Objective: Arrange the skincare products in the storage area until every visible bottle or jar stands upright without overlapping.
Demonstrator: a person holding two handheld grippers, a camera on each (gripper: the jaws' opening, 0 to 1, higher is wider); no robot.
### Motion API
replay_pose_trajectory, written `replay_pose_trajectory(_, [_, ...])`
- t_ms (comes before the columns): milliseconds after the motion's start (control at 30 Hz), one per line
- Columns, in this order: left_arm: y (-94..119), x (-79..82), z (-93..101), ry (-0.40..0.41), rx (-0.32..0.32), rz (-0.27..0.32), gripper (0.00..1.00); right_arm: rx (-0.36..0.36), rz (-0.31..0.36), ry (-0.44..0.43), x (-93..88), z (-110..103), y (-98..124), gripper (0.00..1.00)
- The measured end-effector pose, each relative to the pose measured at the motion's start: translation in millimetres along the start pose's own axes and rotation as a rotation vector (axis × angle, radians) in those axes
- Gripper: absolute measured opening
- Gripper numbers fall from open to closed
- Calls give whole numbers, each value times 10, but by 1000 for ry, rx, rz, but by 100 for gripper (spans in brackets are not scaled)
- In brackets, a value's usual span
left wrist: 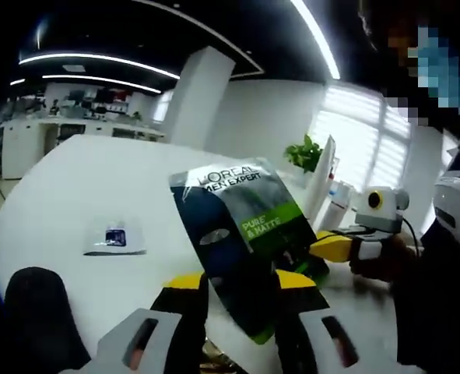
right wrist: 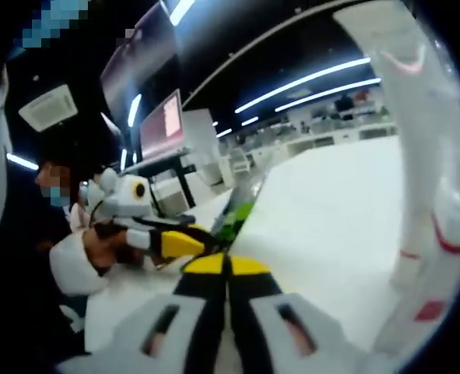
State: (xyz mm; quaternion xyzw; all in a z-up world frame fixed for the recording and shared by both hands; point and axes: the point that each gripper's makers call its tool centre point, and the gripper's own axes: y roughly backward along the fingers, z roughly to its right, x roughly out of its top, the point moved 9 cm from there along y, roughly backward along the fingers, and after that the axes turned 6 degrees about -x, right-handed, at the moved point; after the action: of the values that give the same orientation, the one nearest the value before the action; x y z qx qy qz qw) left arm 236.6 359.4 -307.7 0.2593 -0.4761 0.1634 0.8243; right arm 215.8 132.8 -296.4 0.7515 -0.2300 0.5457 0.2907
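A dark L'Oreal Men Expert packet [left wrist: 241, 241] with a green band hangs over the white table [left wrist: 66, 195]. In the left gripper view its lower end sits between my left gripper's [left wrist: 241, 280] spread yellow-tipped jaws, which stand open around it. My right gripper [left wrist: 331, 245], held by a hand, comes in from the right and meets the packet's right edge. In the right gripper view the packet [right wrist: 241, 210] is edge-on, rising from my right gripper [right wrist: 228, 265], whose jaws are pressed shut on it. My left gripper [right wrist: 175, 243] reaches it from the left.
A small flat sachet [left wrist: 114, 238] lies on the table to the left. A tall white bottle with red marks [right wrist: 424, 195] stands close on the right. A potted plant [left wrist: 303, 152] and white bottles [left wrist: 338, 199] stand at the far edge. A rounded black object [left wrist: 35, 312] sits low left.
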Motion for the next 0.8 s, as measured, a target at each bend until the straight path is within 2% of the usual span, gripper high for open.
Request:
replay_pose_trajectory(233, [5, 22, -1, -18, -22, 20, 14, -10, 4, -8, -32, 19, 90, 0])
replay_pose_trajectory(433, [-53, 16, 57, -24, -43, 18, 10, -23, -9, -24, -69, 46, 160, 0])
replay_pose_trajectory(500, [-63, 21, 75, -31, -43, 17, 8, -26, -18, -52, -71, 52, 189, 0])
replay_pose_trajectory(600, [-68, 47, 105, -31, -51, 27, 3, -30, -15, -48, -60, 44, 237, 0])
replay_pose_trajectory(800, [-108, 74, 185, -28, -59, 28, 2, -24, -19, -87, -52, 50, 312, 0])
